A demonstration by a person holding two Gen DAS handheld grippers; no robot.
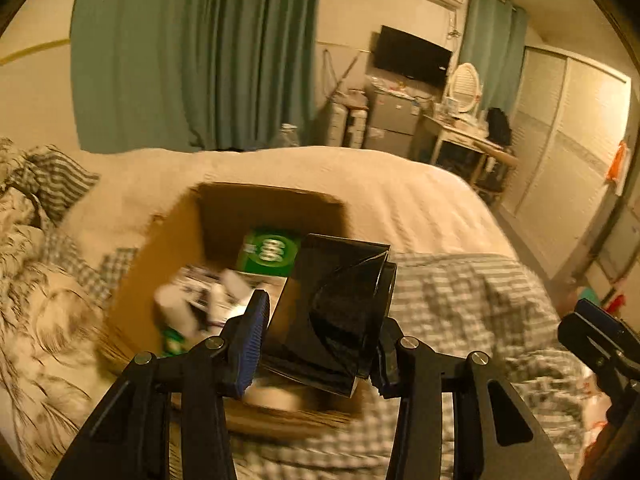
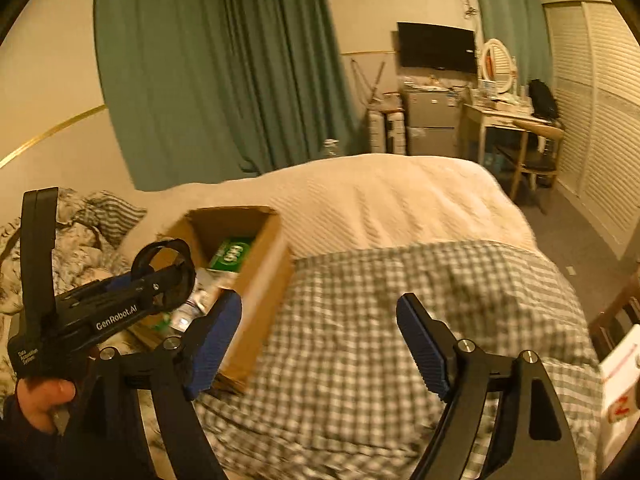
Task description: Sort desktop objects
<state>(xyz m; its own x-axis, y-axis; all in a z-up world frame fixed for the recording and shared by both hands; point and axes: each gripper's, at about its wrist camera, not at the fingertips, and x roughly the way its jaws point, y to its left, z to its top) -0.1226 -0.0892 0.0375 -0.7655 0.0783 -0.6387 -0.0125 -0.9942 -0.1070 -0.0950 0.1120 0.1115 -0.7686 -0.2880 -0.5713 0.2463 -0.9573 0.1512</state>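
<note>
Left wrist view: left tongs point(image 1: 320, 340) clamped on a black holder point(image 1: 332, 312), glossy and angular, carried just over the near right corner of the box point(image 1: 168, 256). My read: it's held there to be dropped in with the rest. The right pad is mostly hidden behind the holder, so contact on that side is inferred. Which way up the holder sits is hard to tell; motion blur smears the whole near field.

Right wrist view: right tongs point(image 2: 320, 344) spread wide with nothing between them, hovering over the checked blanket point(image 2: 400, 320) to the right of the box, probably free for the next pick. The left unit shows at the left edge, held in a hand point(image 2: 40, 400).

Inside the box: a green pack point(image 1: 270, 250) at the far side, white blurred items point(image 1: 200, 300) nearer; can't identify those. The box sits on the bed point(image 1: 400, 200), with rumpled bedding to its left.

At the near right edge in the right wrist view, a white thing with red marks point(image 2: 618, 384) is cut off and unclear.
</note>
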